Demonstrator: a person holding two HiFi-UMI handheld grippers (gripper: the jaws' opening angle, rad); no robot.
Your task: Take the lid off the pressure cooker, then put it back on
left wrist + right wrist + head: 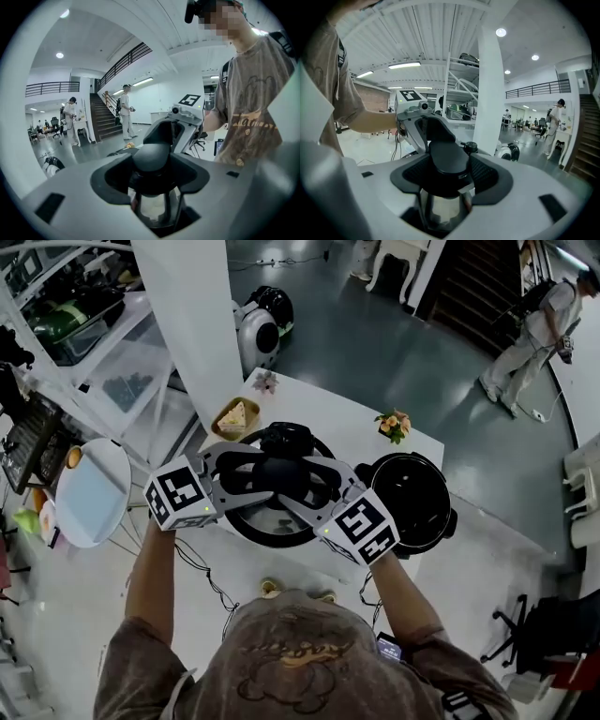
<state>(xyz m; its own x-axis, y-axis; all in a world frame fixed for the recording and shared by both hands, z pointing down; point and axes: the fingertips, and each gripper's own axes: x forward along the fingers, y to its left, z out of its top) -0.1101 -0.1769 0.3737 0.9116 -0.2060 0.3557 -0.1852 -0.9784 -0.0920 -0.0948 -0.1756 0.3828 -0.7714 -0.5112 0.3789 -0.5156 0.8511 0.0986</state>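
Note:
The pressure cooker pot (412,498) stands uncovered on the white table (319,418), its dark inside showing. Its round, dark-rimmed lid (267,535) is off the pot, just to its left over the table. Whether the lid rests on the table I cannot tell. My left gripper (246,476) and right gripper (314,486) face each other across the lid's black handle (279,474), both shut on it. In the left gripper view the handle (152,161) fills the jaws of the left gripper (152,176). In the right gripper view the handle (447,161) sits likewise in the right gripper (447,180).
A small bowl of food (234,416) and two little flower pieces (394,424) (266,382) lie on the table behind the lid. A white pillar (192,324) rises at the table's far left corner. A round white side table (92,491) is at left. A person (534,334) walks far right.

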